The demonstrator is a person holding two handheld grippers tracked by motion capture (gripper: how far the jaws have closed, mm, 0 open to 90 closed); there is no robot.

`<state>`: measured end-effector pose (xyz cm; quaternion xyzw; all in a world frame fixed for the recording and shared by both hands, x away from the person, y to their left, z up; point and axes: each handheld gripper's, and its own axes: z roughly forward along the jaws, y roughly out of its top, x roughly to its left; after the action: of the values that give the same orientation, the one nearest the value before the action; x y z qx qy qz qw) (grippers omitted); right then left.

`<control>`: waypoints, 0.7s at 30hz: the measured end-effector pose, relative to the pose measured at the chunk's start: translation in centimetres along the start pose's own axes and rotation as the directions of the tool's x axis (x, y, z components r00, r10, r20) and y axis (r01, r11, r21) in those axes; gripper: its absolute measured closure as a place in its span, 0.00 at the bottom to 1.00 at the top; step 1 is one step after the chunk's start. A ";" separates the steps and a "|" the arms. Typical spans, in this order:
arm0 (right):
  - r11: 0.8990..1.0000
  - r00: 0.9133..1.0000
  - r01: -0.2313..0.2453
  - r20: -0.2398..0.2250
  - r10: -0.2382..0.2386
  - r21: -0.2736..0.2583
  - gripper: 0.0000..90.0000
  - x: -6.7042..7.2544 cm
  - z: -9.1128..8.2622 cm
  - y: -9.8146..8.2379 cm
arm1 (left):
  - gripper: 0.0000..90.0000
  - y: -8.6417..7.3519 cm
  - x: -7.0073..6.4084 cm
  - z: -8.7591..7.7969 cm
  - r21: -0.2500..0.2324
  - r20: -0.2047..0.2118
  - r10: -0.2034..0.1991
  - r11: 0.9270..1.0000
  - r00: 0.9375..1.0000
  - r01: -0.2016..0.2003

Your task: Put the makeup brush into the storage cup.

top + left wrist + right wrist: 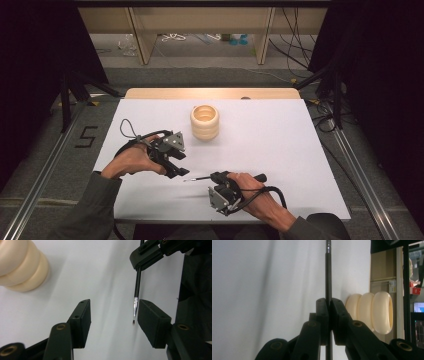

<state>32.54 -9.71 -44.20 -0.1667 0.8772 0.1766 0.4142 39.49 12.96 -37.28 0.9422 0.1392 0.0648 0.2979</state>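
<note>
A thin black rod with a silvery tip lies level above the white table, near its front edge. My right gripper is shut on the rod's shaft, which runs straight up between the closed pads in the right gripper view. My left gripper stands open just left of the tip. In the left gripper view the rod hangs down from the right gripper, its tip close beside one pad without being pinched. A cream ribbed cup stands upright farther back.
The cup is off to the far side of my left gripper, and the cup shows beyond my right gripper. A wooden strip edges the table's back. Metal rails flank the table.
</note>
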 end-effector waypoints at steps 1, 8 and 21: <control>1.000 1.000 -0.010 0.005 0.010 -0.002 0.95 -0.1 0.0 -0.1 | 0.45 -0.1 0.0 -0.1 -0.009 -0.007 0.006 1.000 1.000 -0.006; 0.995 0.995 -0.104 0.012 0.104 0.009 0.95 -0.7 -0.5 -1.4 | 0.35 -0.6 0.3 -0.3 -0.042 -0.068 0.011 0.999 0.998 -0.014; 0.949 0.949 -0.311 0.037 0.313 -0.052 0.95 -2.7 -0.9 -4.1 | 0.24 -2.0 0.0 0.9 -0.240 -0.132 -0.114 0.968 0.985 0.080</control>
<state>35.38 -13.38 -42.28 -0.0314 0.8788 0.2634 0.3968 39.23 14.02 -39.13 0.8854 0.1980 0.1343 0.3986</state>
